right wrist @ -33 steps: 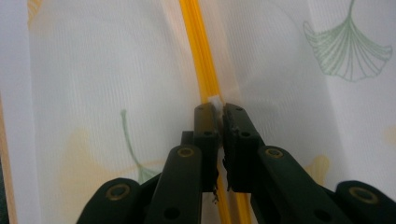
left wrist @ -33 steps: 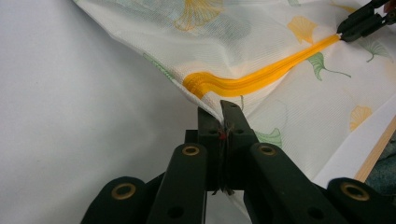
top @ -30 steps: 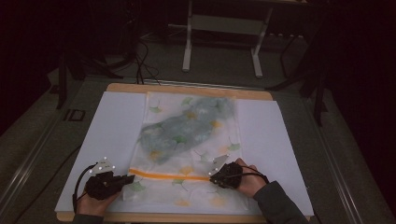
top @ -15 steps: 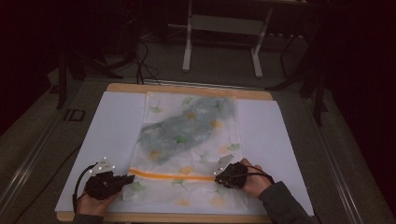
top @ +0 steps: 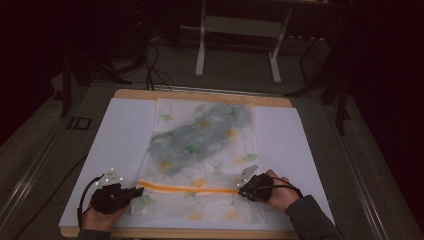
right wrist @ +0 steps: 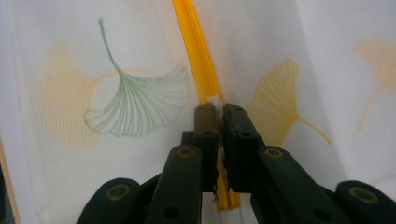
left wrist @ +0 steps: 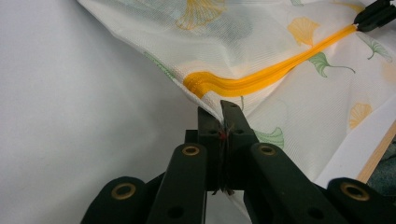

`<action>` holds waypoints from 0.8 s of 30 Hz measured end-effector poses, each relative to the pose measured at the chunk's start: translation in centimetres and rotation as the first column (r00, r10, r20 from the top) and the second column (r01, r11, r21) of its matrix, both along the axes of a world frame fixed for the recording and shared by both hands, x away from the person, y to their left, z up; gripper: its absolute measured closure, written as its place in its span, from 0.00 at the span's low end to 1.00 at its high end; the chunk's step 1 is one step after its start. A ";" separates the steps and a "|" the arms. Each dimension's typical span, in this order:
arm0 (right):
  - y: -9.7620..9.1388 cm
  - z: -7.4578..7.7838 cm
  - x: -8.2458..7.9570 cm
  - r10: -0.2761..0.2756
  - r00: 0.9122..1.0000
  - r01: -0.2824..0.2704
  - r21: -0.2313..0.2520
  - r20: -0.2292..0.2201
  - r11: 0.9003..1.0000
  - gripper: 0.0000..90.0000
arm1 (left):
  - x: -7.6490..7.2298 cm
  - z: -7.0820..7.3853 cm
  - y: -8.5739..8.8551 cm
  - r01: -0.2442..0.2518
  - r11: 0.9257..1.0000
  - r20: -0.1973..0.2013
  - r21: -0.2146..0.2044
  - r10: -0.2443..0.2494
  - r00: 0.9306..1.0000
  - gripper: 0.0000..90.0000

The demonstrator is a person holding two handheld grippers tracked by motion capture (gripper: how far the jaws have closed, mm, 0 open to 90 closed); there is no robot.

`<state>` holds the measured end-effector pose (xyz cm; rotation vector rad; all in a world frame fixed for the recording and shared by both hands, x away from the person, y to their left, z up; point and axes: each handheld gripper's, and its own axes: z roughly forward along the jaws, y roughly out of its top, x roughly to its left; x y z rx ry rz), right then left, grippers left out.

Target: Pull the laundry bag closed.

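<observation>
A white mesh bag (top: 243,150) printed with ginkgo leaves lies flat on the table, a grey-blue garment (top: 200,135) showing through it. An orange zipper (top: 190,188) runs across its near end. My left gripper (top: 139,190) is shut on the bag's fabric edge just below the zipper's left end (left wrist: 198,84), its jaws (left wrist: 220,109) pinching the mesh. My right gripper (top: 242,189) is shut on a small white zipper pull (right wrist: 215,99), with the zipper (right wrist: 194,42) running away from the jaws (right wrist: 218,107). In the left gripper view the right gripper (left wrist: 377,14) sits far along the zipper.
The bag rests on a white sheet (top: 125,135) over a wooden board (top: 200,95). Grey floor, cables (top: 150,65) and a white stand (top: 240,45) lie beyond the board's far edge. The wooden front edge (top: 190,233) runs close beneath both hands.
My right gripper has slid to the right along the orange zipper with the hand following. The left gripper and the bag's left edge have stayed put.
</observation>
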<state>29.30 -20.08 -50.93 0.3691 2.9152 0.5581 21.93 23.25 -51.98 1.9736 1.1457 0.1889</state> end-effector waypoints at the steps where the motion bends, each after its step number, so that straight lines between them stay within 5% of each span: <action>1: -0.2 0.1 0.0 -0.001 1.000 0.001 -0.001 0.000 1.000 0.94 | 0.0 0.0 0.0 0.000 1.000 0.000 0.001 0.000 1.000 0.98; 24: -3.7 0.8 0.0 -0.054 0.998 0.053 -0.025 -0.028 0.998 0.94 | 0.0 -0.1 0.1 -0.003 1.000 -0.002 -0.005 0.003 1.000 0.98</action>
